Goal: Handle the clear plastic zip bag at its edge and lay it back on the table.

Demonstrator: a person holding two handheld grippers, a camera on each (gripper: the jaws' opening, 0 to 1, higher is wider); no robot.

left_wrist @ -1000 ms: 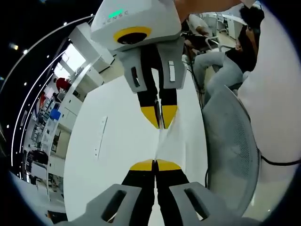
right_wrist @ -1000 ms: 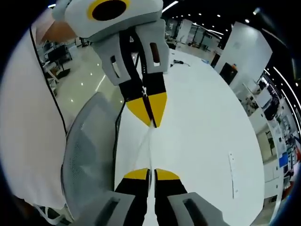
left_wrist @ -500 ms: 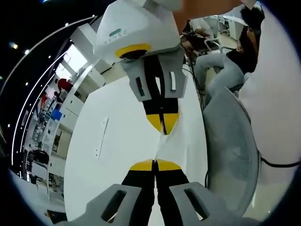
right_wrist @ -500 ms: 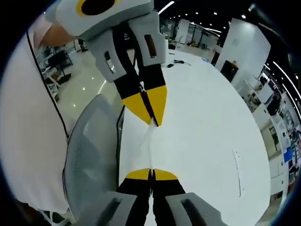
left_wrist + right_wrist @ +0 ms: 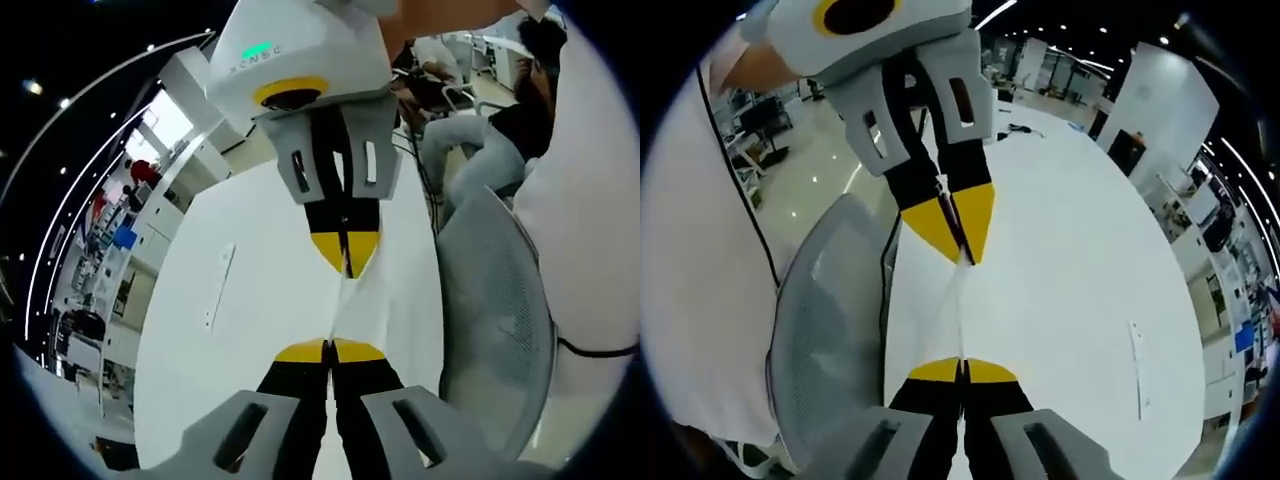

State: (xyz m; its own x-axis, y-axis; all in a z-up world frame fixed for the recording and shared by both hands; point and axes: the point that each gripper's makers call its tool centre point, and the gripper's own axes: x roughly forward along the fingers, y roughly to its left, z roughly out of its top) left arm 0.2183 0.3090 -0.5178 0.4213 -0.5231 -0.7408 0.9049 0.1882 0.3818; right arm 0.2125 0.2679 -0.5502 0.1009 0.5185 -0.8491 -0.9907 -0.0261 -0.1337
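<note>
Both tongs pinched on the zip bag (image 5: 345,300), left tongs (image 5: 330,352) and right tongs (image 5: 962,372) at opposite edges, held taut above the white counter (image 5: 250,300). I'd lower both level, slacken slightly, release together once it lies flat.

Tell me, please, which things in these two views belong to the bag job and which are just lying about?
In the job:
- clear plastic zip bag, stretched edge-on between both grippers
- left gripper, shut on it
- right gripper, shut on it
- white table

Just about:
- grey mesh office chair
- slim white strip on the table
- dark cable at the far end
</note>
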